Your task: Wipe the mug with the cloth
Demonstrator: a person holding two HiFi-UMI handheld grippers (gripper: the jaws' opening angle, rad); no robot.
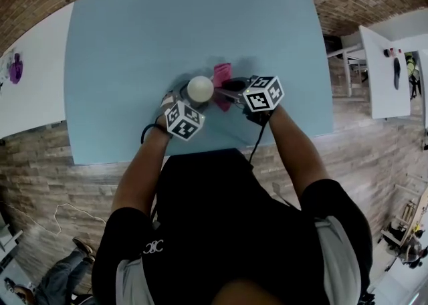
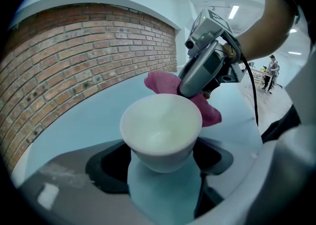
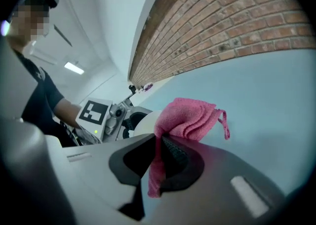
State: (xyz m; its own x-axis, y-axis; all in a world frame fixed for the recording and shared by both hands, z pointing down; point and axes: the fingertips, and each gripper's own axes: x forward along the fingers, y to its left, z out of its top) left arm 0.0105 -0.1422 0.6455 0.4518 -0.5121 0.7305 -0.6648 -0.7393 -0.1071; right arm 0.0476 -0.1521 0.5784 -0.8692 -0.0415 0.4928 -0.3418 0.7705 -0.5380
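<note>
At the mug's one-o'clock rim, keep the cloth, pinched tight in the right gripper, pressed and sweeping while the left gripper's wide jaws grip the mug.

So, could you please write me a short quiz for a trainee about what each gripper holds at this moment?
1. Which gripper has the pink cloth pinched between its jaws?
2. What stands between the jaws of the left gripper? A) the white mug B) a sponge C) nothing
3. True or false: the mug is full of dark coffee.

Key: 1 the right gripper; 2 A; 3 false, the mug is empty inside.
</note>
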